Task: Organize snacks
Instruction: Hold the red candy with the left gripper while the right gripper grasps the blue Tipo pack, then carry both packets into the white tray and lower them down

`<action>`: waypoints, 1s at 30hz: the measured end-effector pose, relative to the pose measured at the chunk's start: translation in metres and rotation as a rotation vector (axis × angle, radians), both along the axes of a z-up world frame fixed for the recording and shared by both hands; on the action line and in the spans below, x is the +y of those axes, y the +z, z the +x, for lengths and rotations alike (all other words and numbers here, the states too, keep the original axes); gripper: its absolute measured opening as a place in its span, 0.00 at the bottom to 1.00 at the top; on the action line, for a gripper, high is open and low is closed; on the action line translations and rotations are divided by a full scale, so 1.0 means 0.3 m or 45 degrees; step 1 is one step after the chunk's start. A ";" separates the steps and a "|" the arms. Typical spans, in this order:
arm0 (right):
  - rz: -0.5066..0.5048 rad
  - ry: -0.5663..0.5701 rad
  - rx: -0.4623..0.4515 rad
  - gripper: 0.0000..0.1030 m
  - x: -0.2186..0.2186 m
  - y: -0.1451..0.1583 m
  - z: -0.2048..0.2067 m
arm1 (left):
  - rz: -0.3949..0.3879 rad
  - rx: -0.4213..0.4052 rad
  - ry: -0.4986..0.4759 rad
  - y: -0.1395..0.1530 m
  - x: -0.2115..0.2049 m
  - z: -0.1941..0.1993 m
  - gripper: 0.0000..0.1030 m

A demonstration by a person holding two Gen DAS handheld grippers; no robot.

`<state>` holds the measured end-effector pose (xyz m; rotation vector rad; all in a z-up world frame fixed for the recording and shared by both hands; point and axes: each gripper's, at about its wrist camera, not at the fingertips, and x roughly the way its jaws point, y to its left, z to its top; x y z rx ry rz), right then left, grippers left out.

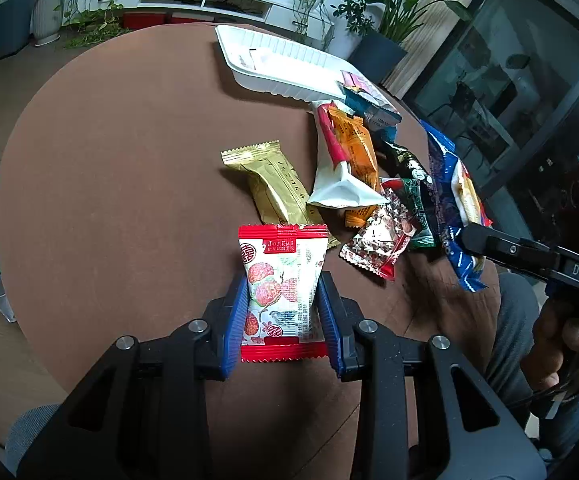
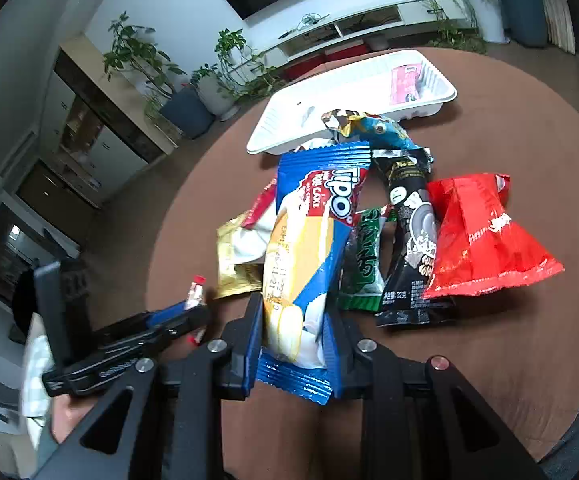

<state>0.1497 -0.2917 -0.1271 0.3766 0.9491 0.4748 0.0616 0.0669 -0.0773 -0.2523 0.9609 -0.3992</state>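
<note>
A: What do the tongs hold?
B: My left gripper (image 1: 283, 312) clamps the red-edged packet (image 1: 280, 292) over the near table; my right gripper (image 2: 293, 344) clamps the blue Tipo cake packet (image 2: 309, 248).

A: Surroundings?
B: A gold packet (image 1: 273, 184) touches the red-edged one; a heap of wrappers lies before the white tray (image 2: 329, 108). Round brown table (image 1: 109, 180); potted plants (image 2: 149, 64) behind.

The round brown table (image 1: 109, 160) looks matt, with a faint wood grain near its edge. The white ribbed plastic tray (image 1: 273, 68) is smooth and slightly glossy. The crinkled gold foil wrapper (image 1: 273, 184) and blue plastic cake wrapper (image 2: 313, 248) shine, held between ridged blue pads (image 1: 235, 320) on matt black plastic.
</note>
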 end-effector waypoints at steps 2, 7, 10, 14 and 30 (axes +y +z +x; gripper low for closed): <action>0.036 0.000 0.008 0.28 -0.015 -0.001 -0.001 | -0.006 0.000 0.001 0.001 0.001 0.001 0.31; 0.065 -0.006 0.004 0.29 -0.040 0.007 -0.004 | -0.020 -0.003 0.002 0.002 0.007 -0.004 0.31; 0.073 0.005 -0.012 0.29 -0.046 0.017 -0.004 | -0.046 -0.004 0.004 0.009 0.015 -0.005 0.31; 0.076 0.011 -0.018 0.28 -0.058 0.023 -0.004 | -0.059 -0.016 0.015 0.028 0.027 -0.001 0.31; 0.032 -0.323 -0.198 0.28 -0.500 0.238 0.142 | -0.058 -0.175 0.086 0.289 0.146 0.240 0.31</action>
